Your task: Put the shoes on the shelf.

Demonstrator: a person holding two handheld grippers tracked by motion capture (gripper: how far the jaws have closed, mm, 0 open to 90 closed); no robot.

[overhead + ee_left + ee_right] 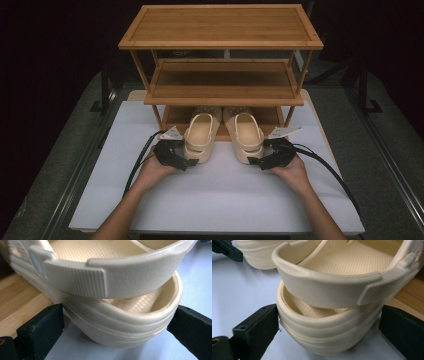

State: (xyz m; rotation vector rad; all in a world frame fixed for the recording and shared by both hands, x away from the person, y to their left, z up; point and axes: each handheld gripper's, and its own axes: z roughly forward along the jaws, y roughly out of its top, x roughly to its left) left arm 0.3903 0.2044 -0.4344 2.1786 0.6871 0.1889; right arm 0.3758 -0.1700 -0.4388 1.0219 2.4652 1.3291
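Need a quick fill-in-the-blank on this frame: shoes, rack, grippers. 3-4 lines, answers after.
1. The wooden rack has ____ shelves.
2. The left clog and right clog rest with toes on the ____ shelf, heels on the white table.
3. Each clog's heel sits between its gripper's jaws: left gripper, right gripper; both are ____.
4. Both clogs are ____ in colour.

Answers: three; bottom; open; cream
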